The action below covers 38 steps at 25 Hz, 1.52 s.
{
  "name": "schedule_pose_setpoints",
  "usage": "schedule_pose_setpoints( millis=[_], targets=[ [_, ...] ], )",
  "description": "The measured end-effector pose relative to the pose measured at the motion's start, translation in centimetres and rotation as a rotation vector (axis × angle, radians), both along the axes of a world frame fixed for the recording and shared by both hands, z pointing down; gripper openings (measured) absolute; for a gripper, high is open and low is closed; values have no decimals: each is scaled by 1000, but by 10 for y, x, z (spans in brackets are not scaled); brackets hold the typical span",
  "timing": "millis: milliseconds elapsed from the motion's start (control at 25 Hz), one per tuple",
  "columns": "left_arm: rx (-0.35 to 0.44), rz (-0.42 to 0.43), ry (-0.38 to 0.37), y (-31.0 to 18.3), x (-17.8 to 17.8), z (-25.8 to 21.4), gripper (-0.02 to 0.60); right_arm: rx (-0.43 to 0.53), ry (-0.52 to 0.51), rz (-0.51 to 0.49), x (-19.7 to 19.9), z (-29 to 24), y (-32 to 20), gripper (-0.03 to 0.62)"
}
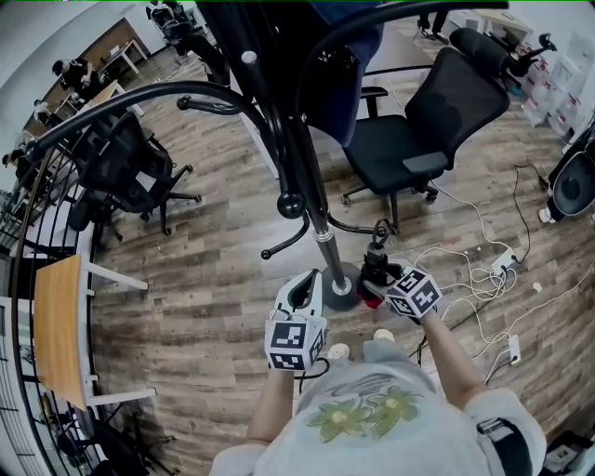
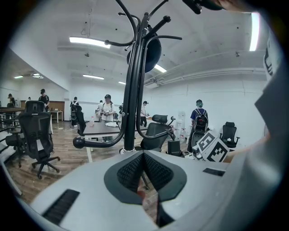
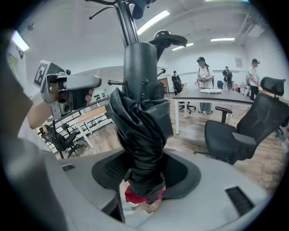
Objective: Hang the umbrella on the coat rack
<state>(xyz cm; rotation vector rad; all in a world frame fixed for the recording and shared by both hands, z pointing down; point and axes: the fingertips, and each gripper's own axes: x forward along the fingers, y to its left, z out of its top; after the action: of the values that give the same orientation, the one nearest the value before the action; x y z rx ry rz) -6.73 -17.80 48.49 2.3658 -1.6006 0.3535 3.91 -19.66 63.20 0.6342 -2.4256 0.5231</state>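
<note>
The jaws of the right gripper (image 3: 145, 178) were closed on the folded black fabric umbrella (image 3: 142, 128), held upright beside the tall black metal coat rack (image 1: 307, 181), while the left gripper (image 2: 143, 157) was closed and empty; I feared the slippery fabric might slide out when lifted.

In the head view the coat rack (image 1: 299, 167) ran past the top edge, so its crown was cut off, and the near left of its round base sat behind the left tongs (image 1: 311, 277). The umbrella (image 1: 377, 249) was mostly covered by the right tongs (image 1: 389, 277) and their marker cube (image 1: 414, 293). In the right gripper view its folded cloth hid the rack's lower pole. In the left gripper view the rack's foot lay behind the tongs' body, and a dark thing (image 2: 201, 4) was cut off at the top edge and could not be told. The far people (image 2: 107, 106) were too small to make out.
</note>
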Motion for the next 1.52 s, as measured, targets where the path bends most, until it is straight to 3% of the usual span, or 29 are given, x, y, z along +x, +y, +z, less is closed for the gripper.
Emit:
schedule_pose_setpoints(
  millis=[1520],
  targets=[
    [-13,-43,-12,8,-20,3,3,-42,69,-63,-28,38,-5,212]
  ],
)
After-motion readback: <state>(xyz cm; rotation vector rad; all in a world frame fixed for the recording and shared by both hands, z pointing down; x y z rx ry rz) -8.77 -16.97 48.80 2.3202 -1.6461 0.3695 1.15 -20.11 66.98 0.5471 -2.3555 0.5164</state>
